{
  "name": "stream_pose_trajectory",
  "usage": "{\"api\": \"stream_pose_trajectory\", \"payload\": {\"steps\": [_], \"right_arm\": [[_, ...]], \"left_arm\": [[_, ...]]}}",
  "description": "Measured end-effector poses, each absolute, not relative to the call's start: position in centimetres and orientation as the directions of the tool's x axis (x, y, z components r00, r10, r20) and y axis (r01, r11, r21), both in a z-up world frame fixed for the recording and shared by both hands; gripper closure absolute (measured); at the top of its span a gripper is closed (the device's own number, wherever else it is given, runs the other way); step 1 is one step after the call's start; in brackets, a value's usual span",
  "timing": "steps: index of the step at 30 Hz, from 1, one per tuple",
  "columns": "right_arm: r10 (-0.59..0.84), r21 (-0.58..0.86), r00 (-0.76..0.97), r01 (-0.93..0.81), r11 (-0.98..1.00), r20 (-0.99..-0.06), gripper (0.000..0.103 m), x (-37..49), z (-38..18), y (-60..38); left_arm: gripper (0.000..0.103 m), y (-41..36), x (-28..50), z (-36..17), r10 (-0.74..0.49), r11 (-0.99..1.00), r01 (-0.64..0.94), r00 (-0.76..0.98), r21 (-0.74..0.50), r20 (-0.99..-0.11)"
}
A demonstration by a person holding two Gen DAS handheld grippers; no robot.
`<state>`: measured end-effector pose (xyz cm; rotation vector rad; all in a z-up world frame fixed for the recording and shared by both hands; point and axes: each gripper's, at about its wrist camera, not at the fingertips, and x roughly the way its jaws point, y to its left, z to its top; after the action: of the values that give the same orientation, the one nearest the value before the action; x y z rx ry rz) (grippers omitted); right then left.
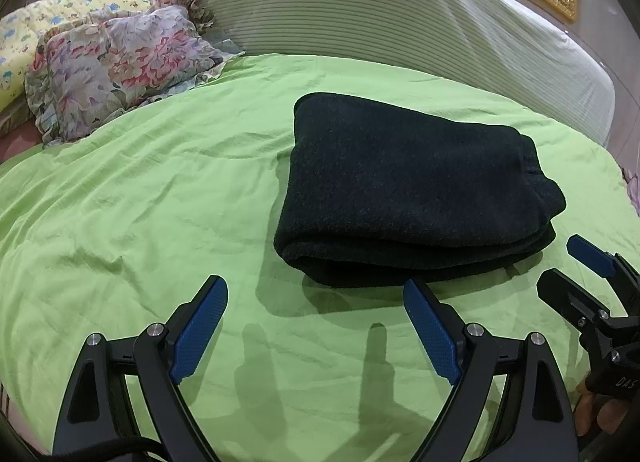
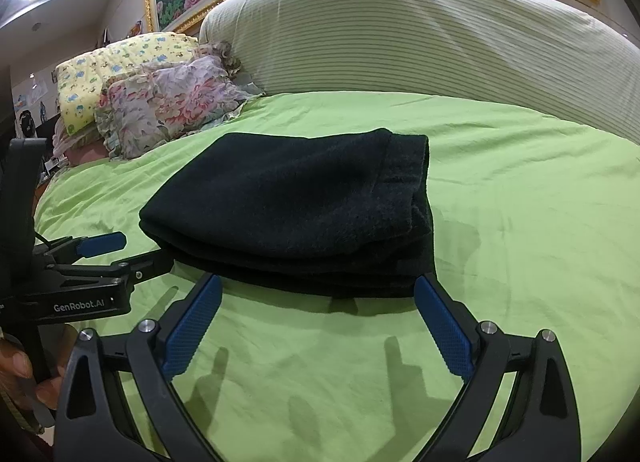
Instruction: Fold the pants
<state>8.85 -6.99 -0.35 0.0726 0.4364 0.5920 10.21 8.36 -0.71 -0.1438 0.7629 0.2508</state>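
Both tongs, left gripper [image 1: 316,326] and right gripper [image 2: 318,322], hang spread apart and empty near the bed's [image 1: 132,201] front edge; the pants [image 1: 404,193] lie folded mid-bed, apparently finished.

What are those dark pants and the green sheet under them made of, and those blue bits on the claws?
The pants look like thick fleece or brushed knit: matte, fuzzy, bulky folds. The green sheet seems thin woven cotton or a blend: smooth, finely creased. The blue pads look like rubber or textured plastic, with a fine grid pattern, though the look alone can't settle which.
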Motion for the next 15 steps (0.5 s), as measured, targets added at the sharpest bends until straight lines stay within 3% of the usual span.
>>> {"api": "stream_pose_trajectory", "payload": {"steps": [15], "right_arm": [[0.555,0.190,0.741,-0.525,0.830,-0.378,0.006,8.90,-0.37,-6.92]], "left_arm": [[0.011,8.07,10.36,-0.73,0.175,0.963,-0.268,0.698,-0.026,-0.695]]}}
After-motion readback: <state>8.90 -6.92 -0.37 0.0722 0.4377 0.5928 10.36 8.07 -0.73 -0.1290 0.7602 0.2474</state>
